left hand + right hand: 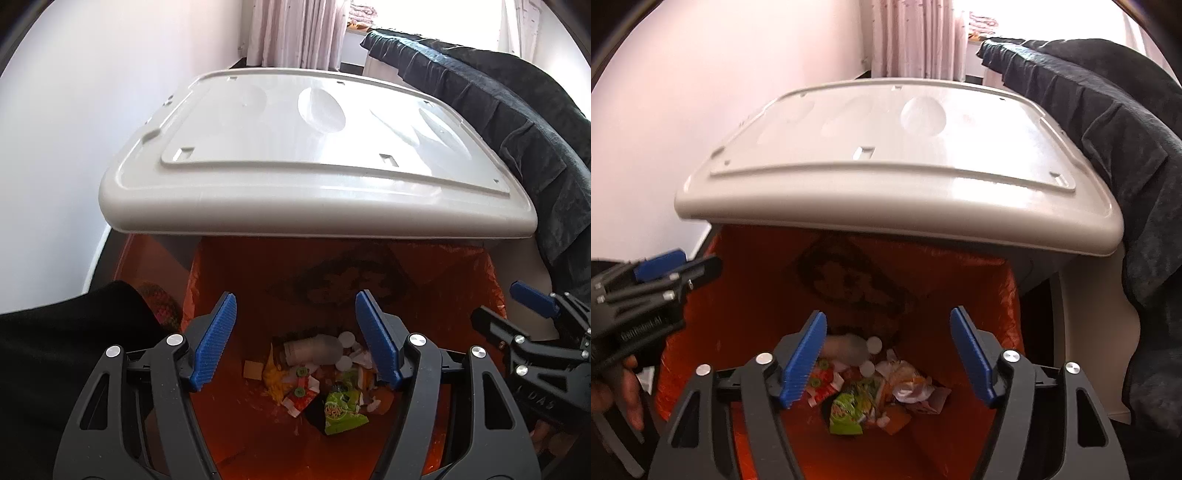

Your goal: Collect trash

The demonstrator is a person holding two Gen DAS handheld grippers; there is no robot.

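Observation:
Both grippers hang over a trash bin lined with an orange bag [424, 273] [746, 295], its pale grey lid [295, 155] [897, 162] raised behind. At the bottom lies trash: a clear plastic bottle [314, 349] [846, 347], white caps, a green snack wrapper [341, 410] [846, 410], crumpled paper [908, 384] and red-and-white scraps. My left gripper [295, 339] stands open above the pile, nothing between its blue pads. My right gripper [888, 354] is open too and holds nothing. Each gripper shows in the other's view: the right gripper's body [532, 332], the left gripper's body [646, 291].
A dark blanket [517, 129] [1126, 166] drapes over furniture on the right, close to the lid. A white wall [74, 129] rises on the left, curtains [295, 29] behind. A dark sleeve [55, 350] and a hand [620, 391] sit at the bin's left rim.

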